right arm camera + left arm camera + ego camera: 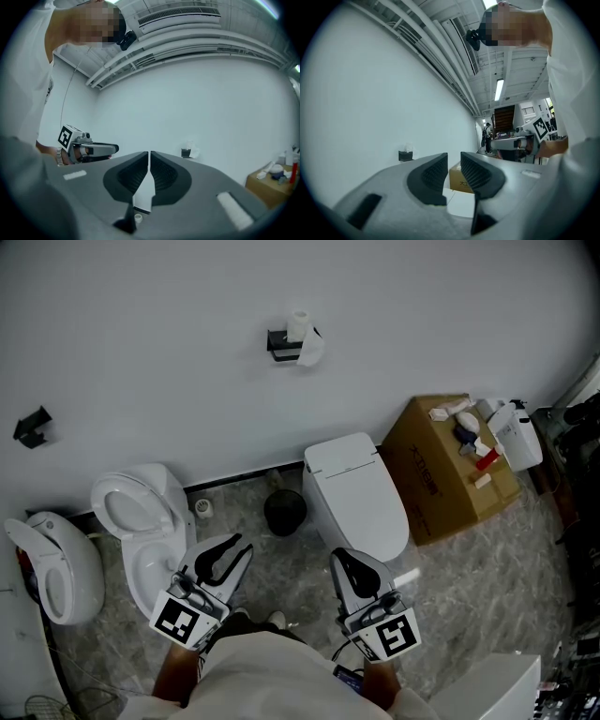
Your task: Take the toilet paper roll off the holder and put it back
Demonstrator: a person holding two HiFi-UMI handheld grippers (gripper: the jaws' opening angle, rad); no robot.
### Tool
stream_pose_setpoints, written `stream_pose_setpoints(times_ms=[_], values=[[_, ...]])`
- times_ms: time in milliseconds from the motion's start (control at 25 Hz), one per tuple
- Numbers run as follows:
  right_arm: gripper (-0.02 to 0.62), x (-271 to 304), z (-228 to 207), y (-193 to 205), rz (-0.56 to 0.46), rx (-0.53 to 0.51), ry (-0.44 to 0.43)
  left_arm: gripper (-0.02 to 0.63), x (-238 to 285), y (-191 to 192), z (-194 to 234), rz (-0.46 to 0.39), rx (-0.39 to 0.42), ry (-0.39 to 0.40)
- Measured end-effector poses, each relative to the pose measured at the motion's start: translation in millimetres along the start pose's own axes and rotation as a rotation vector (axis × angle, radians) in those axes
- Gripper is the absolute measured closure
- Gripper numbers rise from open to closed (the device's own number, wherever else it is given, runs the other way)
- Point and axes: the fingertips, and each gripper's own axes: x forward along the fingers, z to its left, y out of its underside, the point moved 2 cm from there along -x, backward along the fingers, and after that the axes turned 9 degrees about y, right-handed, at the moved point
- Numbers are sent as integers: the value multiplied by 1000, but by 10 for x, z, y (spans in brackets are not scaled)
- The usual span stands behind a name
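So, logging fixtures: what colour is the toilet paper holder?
The holder is black, clearest in the head view.

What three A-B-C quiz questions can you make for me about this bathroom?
1. Where is the roll?
A. on a shelf
B. on the holder
C. in a sink

2. What colour is the box?
A. brown
B. blue
C. pink

3. How are the right tongs?
A. wide open
B. gripping the roll
C. shut, with nothing in them

Answers:
1. B, because the head view shows the roll sitting on the black holder.
2. A, because the box beside the closed toilet is plain brown cardboard.
3. C, because the right gripper view shows the two jaws almost touching, with nothing between them.
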Motion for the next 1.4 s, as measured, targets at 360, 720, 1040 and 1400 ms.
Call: stream_pose_setpoints(times_ms=[360, 720, 1040, 1400], values=[[541, 171, -262, 70, 0, 6, -2, 484, 285, 93, 128, 3, -18, 10], [514, 859, -568, 211, 29, 2, 49, 399, 706, 271, 895, -13, -49, 49], [504, 2131, -777, 233, 65, -11, 78, 388, 1157, 374, 2166, -9, -65, 101], [463, 3338, -962, 241, 84, -18, 112, 357, 1587, 347, 3381, -38, -101, 137]])
